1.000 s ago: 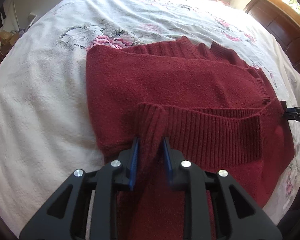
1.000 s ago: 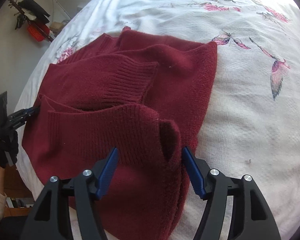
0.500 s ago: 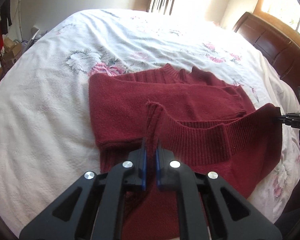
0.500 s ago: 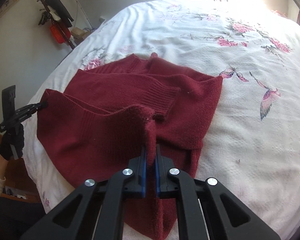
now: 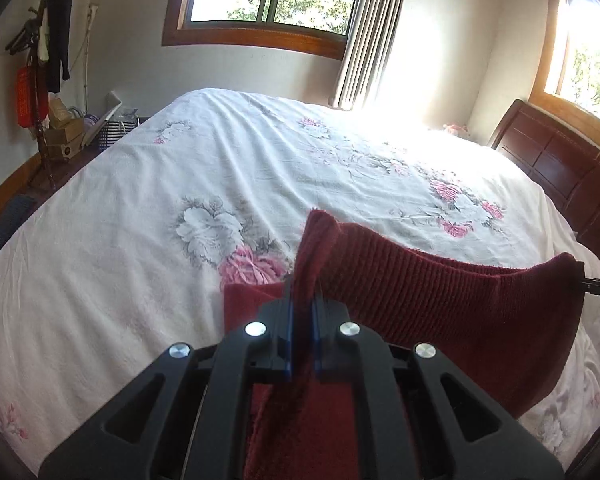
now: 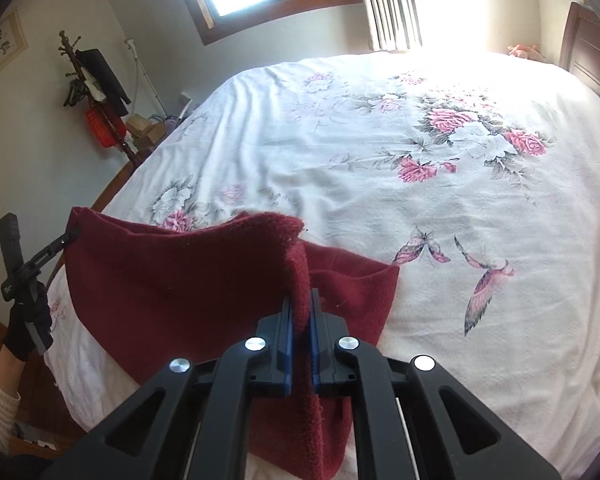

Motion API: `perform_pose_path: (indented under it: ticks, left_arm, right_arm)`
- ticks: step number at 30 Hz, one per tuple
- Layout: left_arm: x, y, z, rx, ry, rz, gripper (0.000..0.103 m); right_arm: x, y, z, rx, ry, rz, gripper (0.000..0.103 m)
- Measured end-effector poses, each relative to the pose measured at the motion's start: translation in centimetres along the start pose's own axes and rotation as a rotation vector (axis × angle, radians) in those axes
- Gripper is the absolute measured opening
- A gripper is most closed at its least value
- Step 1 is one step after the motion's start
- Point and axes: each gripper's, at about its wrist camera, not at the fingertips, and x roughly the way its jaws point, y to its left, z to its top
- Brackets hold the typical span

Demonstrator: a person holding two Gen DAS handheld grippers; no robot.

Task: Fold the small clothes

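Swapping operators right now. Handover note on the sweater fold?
Left tongs: shut on one bottom corner of the dark red knitted sweater.
Right tongs: shut on the other bottom corner.
Sweater: ribbed hem lifted and stretched between both tongs; the rest lies on the white floral bedspread.
Done: both corners gripped, hem raised.
Left: probably carry the hem forward over the body, lay it down, release, smooth.
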Motion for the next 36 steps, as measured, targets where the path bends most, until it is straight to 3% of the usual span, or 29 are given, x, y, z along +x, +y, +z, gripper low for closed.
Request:
perform_pose_path:
  ticks: [4, 8, 17, 21, 25, 28, 31, 34, 36]
  left_arm:
    - [3.8, -0.7, 2.4, 0.002, -0.011, 0.035, 0.005]
    - [8.7, -0.9, 2.5, 0.003, 0.028, 0.075, 0.005]
    - [17.6, 0.6, -2.1, -0.016, 0.182, 0.178, 0.005]
    - [19.1, 1.7, -3.1, -0.042, 0.230, 0.197, 0.013]
    - [18.4, 3.8, -3.3, -0.123, 0.248, 0.191, 0.030]
    - [15.5, 4.9, -2.9, -0.205, 0.211, 0.138, 0.033]
    - [11.3, 2.9, -3.1, -0.125, 0.189, 0.130, 0.034]
    - [7.0, -0.3, -4.8, -0.030, 0.182, 0.099, 0.046]
    - [5.0, -2.4, -6.3, 0.022, 0.200, 0.043, 0.048]
  right_arm:
    - [3.5, -1.3, 3.5, 0.033, 0.011, -0.053, 0.006]
    - [7.6, -2.4, 5.0, 0.051, 0.036, -0.083, 0.006]
    - [16.4, -5.0, 3.3, 0.080, 0.157, -0.184, 0.006]
    - [18.4, -6.2, 1.9, 0.112, 0.188, -0.209, 0.011]
    - [18.5, -6.7, 0.9, 0.123, 0.211, -0.248, 0.023]
    - [15.8, -6.8, 0.4, 0.152, 0.175, -0.202, 0.028]
    - [12.4, -6.4, -0.8, 0.196, 0.172, -0.139, 0.037]
    - [9.6, -5.3, -3.9, 0.216, 0.229, -0.078, 0.043]
    - [8.5, -4.7, -6.5, 0.226, 0.275, -0.037, 0.045]
